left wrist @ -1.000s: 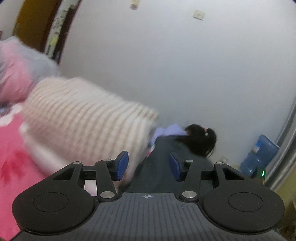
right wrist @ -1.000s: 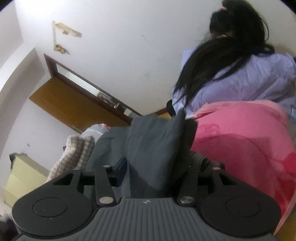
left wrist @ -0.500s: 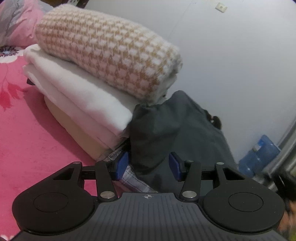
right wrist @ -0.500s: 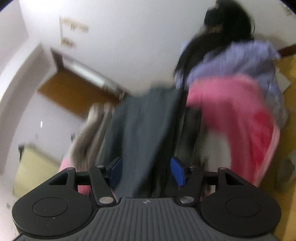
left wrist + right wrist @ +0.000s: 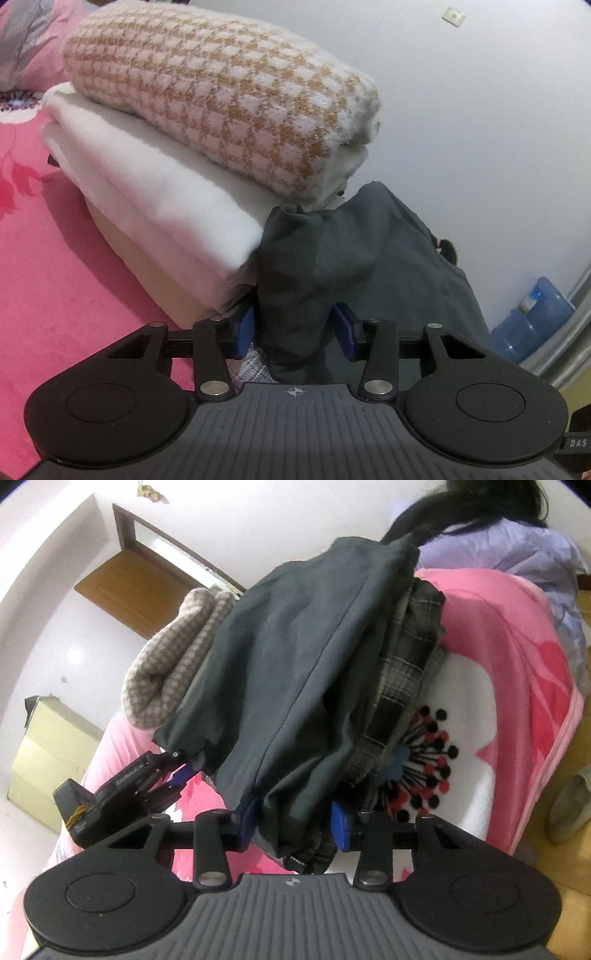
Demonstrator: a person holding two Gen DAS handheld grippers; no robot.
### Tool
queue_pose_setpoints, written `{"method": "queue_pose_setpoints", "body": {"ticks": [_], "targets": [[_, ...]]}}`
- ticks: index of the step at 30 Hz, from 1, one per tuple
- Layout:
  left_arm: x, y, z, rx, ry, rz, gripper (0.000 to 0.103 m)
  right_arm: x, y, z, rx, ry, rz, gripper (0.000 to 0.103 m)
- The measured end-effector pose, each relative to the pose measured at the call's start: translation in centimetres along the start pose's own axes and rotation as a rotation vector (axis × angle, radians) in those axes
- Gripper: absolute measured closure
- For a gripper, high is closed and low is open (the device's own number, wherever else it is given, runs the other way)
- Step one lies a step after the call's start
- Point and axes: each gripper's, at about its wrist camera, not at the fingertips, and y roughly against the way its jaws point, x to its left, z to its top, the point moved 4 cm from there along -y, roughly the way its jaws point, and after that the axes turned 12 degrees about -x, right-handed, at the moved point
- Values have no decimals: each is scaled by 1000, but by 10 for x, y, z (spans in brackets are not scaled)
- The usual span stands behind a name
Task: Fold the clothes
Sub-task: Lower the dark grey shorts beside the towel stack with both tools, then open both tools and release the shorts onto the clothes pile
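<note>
A dark grey garment lies draped on the pink bed cover, beside a stack of folded clothes. In the left wrist view its bunched corner fills the gap of my left gripper, whose jaws are closing on it. In the right wrist view the grey garment lies over a plaid garment. A thick fold of both sits between the blue pads of my right gripper, whose jaws are also closing. The left gripper shows there at the left, holding the grey garment's other corner.
The stack has a tan-and-white checked knit on white folded cloth, close on the left. A person in a lilac jacket is beyond the bed. A water bottle, a brown door and a pale box are around.
The left gripper came down from facing the wall to the bed beside the stack. The right gripper swung sideways, and the grey garment now lies spread over the plaid one.
</note>
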Motion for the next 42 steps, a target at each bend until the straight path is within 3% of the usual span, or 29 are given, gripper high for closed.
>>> {"method": "queue_pose_setpoints", "body": {"ticks": [3,5,8,10,13,22,23,24,26,28,32,37,42], "targets": [[1,-2,-4,6,11,-13,60,0,5,0,0,-15,14,56],[1,-3,-6,8,3,-14,60,0,6,0,-2,-20,22,48],[3,2,-8,8,-5,-25,59,3,3,-2,1,3,30,48],[2,4,-13,11,-17,-38,58,6,1,-4,1,27,37,50],[2,3,-18,23,-48,-42,58,10,1,-5,-16,59,34,66],[3,-4,-12,-30,-38,-20,59,4,-7,-4,-3,-3,42,64],[2,-7,-12,-26,-39,-23,65,3,-9,-5,-5,-7,44,64],[1,-10,-13,-23,-39,-22,79,3,-11,-5,-12,-5,45,64],[2,-13,-14,-11,-21,-5,100,2,-13,-6,-27,-10,42,89],[4,-12,-14,-6,23,12,101,1,-10,-5,-40,-22,52,94],[4,3,-3,13,167,-43,102,3,5,0,-64,-40,85,95],[4,15,-3,47,208,-75,102,3,21,-2,-60,-56,96,95],[19,10,-15,80,238,-23,101,-9,14,-12,-47,-64,61,95]]}}
